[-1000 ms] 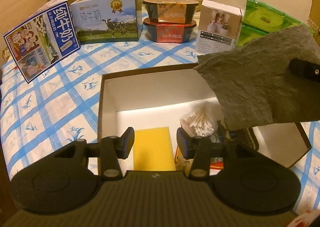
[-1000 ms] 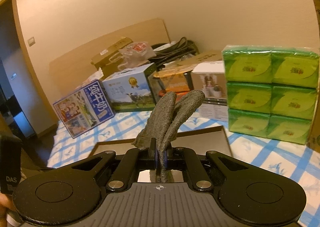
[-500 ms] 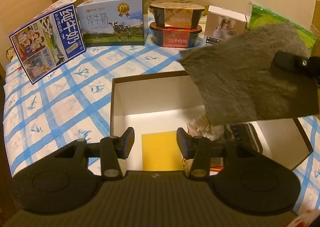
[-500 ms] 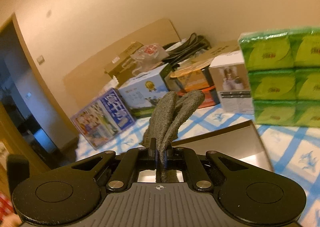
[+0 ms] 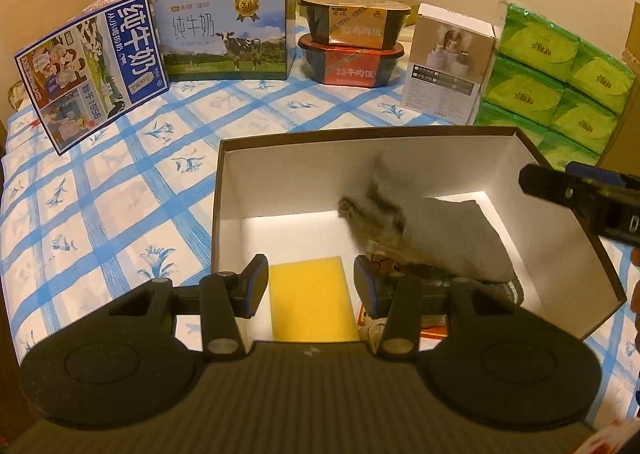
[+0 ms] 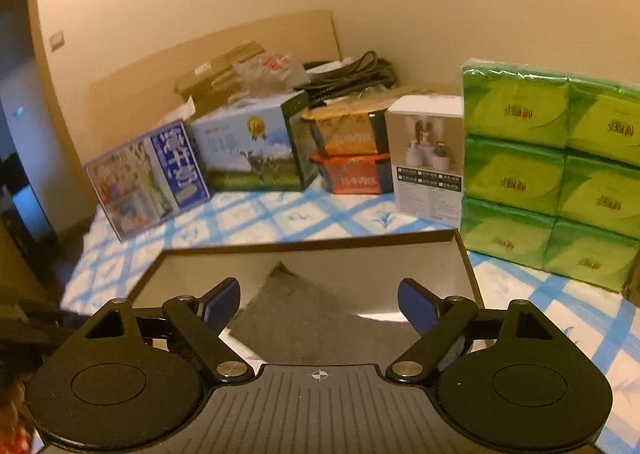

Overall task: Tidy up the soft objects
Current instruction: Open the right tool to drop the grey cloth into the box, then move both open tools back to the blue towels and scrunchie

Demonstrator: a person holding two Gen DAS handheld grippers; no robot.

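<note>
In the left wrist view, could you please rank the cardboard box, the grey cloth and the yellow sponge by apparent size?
1. Cardboard box, clearly largest.
2. Grey cloth.
3. Yellow sponge, partly hidden by the gripper body and nearer the camera, so its place below the cloth is unsure.

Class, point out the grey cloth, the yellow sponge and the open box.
grey cloth (image 5: 444, 234), left wrist view, its middle.
yellow sponge (image 5: 312, 298), left wrist view, its top face.
open box (image 5: 280, 178), left wrist view, inner back wall.

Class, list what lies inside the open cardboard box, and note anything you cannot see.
Inside the box: a yellow sponge and a grey cloth, blurred at one edge. The cloth covers items beneath it; only a striped edge and some red packaging show.
</note>
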